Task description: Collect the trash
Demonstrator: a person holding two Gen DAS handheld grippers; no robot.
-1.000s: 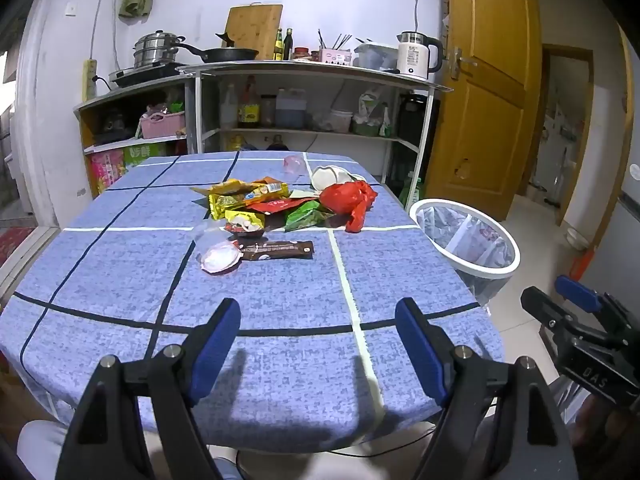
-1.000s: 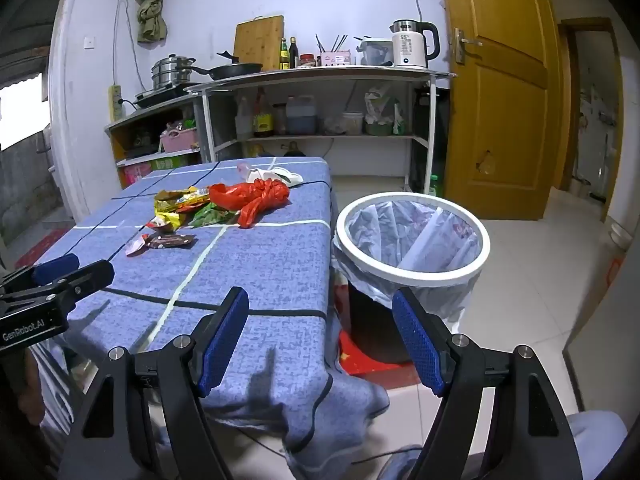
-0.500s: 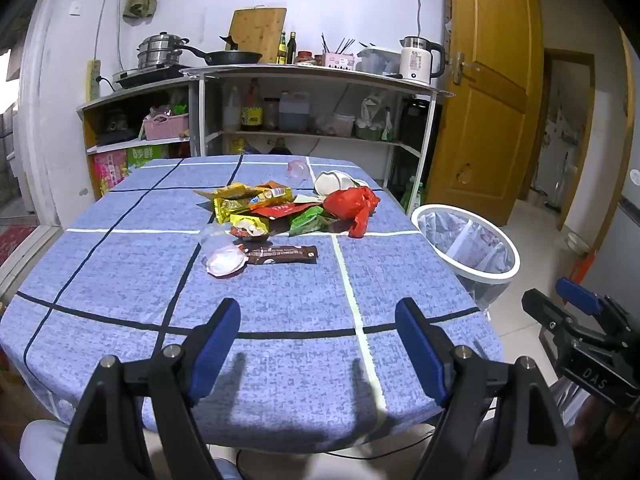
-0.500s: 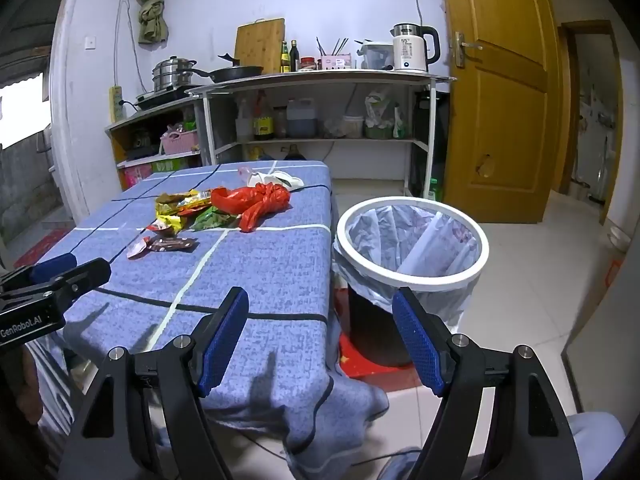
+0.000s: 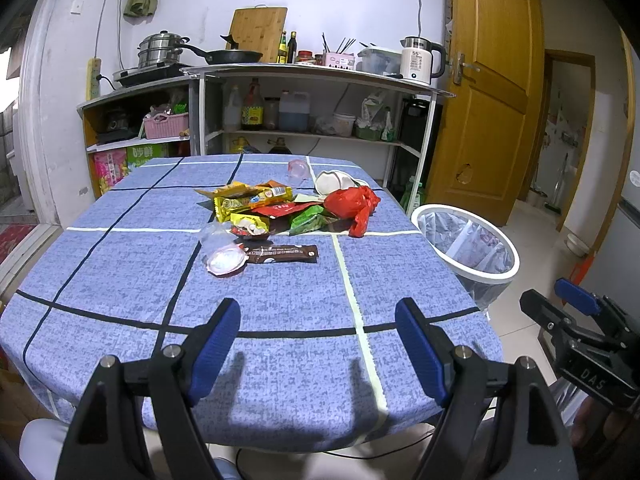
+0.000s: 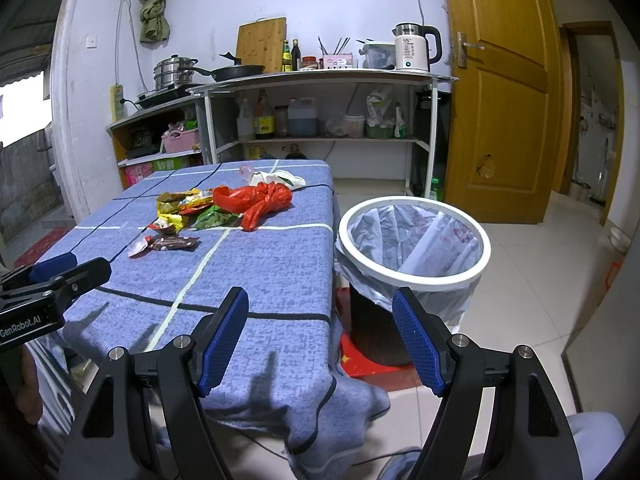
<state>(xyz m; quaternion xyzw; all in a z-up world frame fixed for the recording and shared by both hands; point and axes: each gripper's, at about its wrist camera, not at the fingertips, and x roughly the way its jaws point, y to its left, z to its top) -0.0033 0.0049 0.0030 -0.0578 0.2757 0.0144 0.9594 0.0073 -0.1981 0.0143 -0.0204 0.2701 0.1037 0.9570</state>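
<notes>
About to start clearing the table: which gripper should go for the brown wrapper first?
Probably left. The left gripper hangs open over the table, facing the brown wrapper almost straight ahead. The right gripper is also open but sits off the table's corner, nearer the bin, with the wrapper well to its left.

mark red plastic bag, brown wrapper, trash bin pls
red plastic bag [image 5: 349,202], left wrist view, on its bunched upper part.
brown wrapper [image 5: 282,254], left wrist view, mid-length of its flat face.
trash bin [image 6: 485,258], right wrist view, on the white rim's right side.

Matt woven tablecloth [image 5: 280,300]; glossy plastic wrappers [image 5: 256,198]; crinkly plastic bin liner [image 6: 412,236].
</notes>
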